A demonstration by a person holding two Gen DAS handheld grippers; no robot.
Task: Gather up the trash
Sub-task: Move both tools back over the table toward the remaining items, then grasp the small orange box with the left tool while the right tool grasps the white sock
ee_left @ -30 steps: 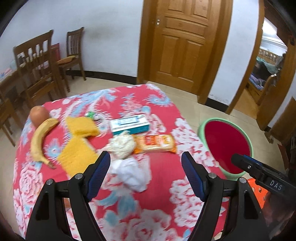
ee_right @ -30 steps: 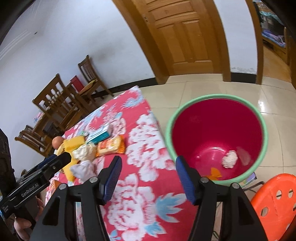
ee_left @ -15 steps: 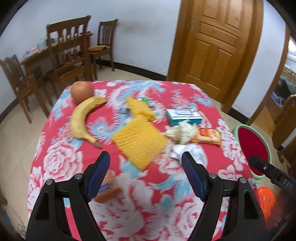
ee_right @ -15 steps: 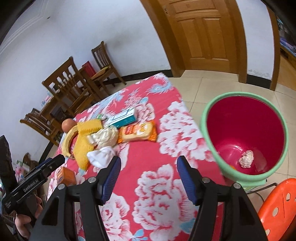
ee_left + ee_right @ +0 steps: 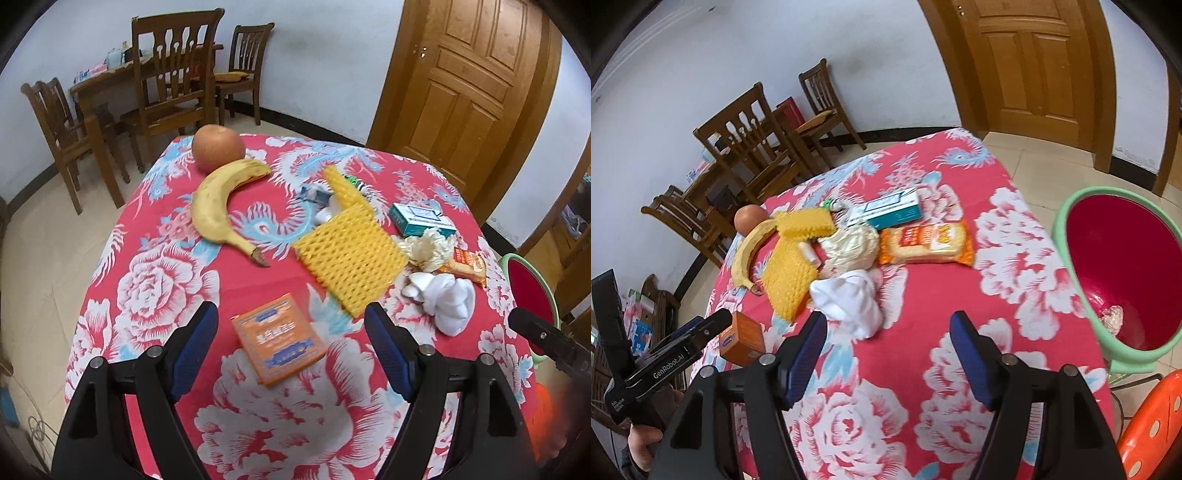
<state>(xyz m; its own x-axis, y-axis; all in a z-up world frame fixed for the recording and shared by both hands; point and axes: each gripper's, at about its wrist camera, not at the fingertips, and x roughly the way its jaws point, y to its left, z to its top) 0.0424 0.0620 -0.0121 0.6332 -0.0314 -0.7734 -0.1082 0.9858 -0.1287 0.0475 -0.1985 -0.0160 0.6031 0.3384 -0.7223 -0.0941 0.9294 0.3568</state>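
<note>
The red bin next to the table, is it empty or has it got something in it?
Not empty: the red bin holds a crumpled wad at its bottom.

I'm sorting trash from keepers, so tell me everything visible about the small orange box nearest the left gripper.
The small orange cardboard box is a flat rectangular packet with a blue-bordered label and pale print, too blurred to read. It looks intact and closed. It lies flat on the red floral tablecloth, turned at an angle, apart from the yellow foam net behind it. It sits just ahead of the open left gripper, between its fingers' line, untouched. The right wrist view shows its plain orange side.
</note>
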